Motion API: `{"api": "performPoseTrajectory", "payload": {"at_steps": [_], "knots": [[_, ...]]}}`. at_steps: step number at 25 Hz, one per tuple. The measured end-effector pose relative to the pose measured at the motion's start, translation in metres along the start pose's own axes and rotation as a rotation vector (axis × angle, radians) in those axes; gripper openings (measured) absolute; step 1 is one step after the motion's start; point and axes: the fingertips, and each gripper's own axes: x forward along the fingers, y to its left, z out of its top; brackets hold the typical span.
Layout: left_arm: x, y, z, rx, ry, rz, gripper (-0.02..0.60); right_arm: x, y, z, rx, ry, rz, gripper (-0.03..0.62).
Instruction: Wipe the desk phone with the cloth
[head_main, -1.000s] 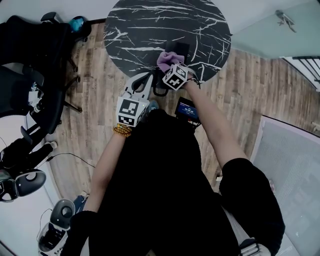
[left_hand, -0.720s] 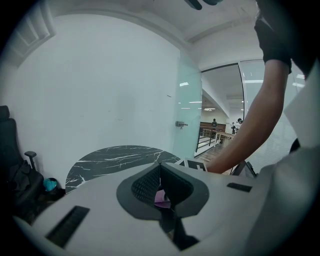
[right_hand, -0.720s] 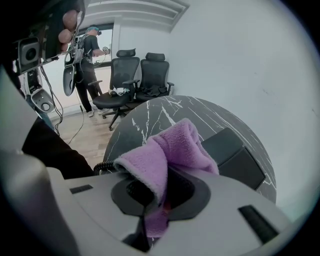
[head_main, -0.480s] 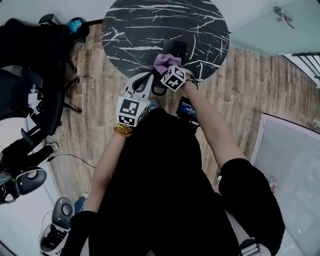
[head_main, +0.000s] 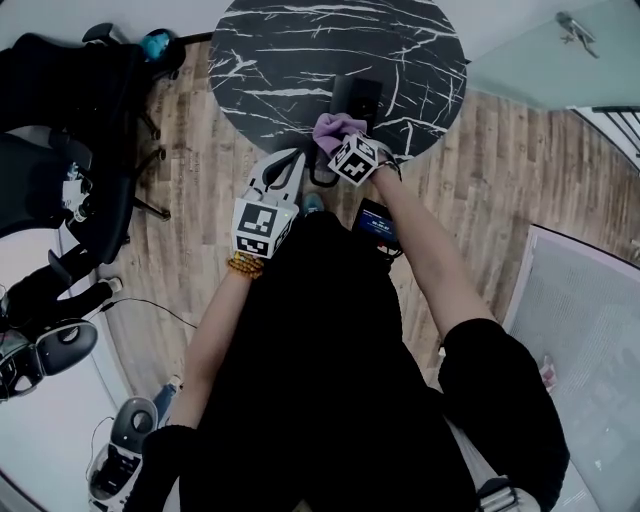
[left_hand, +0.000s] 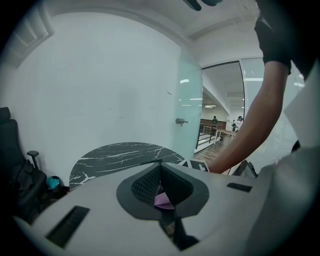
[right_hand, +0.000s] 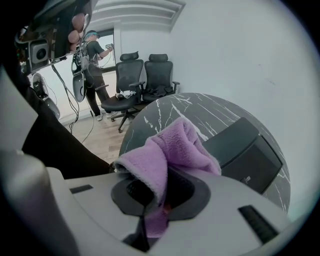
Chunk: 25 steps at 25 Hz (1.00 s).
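Note:
The black desk phone (head_main: 356, 98) stands near the front edge of the round black marble table (head_main: 290, 50). My right gripper (head_main: 337, 140) is shut on the purple cloth (head_main: 335, 127), which bunches just in front of the phone. In the right gripper view the cloth (right_hand: 167, 150) spills over the jaws, with the phone (right_hand: 245, 150) just beyond it to the right. My left gripper (head_main: 298, 153) hangs at the table's near edge, left of the cloth, shut with nothing in it. In the left gripper view its jaws meet at the tip and a bit of cloth (left_hand: 163, 200) shows behind them.
Black office chairs (head_main: 60, 100) stand to the left on the wood floor. Equipment and cables (head_main: 50, 345) lie at the lower left. A glass partition (head_main: 540, 60) is at the right. A person (right_hand: 95, 60) stands far off by two chairs (right_hand: 145, 80).
The right gripper with the cloth has shifted only slightly in front of the phone. The left gripper has stayed where it was.

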Motion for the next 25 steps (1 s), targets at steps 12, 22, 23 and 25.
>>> {"api": "performPoseTrajectory", "payload": {"at_steps": [12,22,23,25], "knots": [[0.01,0.016,0.018,0.017,-0.018,-0.054,0.014,0.005,0.049,-0.025,-0.025,0.147,0.228,0.06],[0.042,0.046,0.053,-0.01,-0.104,-0.109,0.014,-0.065,-0.008,0.03,0.009,-0.036,0.082,0.059],[0.046,0.045,0.051,-0.012,-0.099,-0.122,0.014,-0.073,-0.016,0.038,-0.003,-0.048,0.059,0.059],[0.052,0.043,0.043,-0.016,-0.087,-0.144,0.014,-0.086,-0.028,0.051,-0.028,-0.067,0.004,0.059]]}}
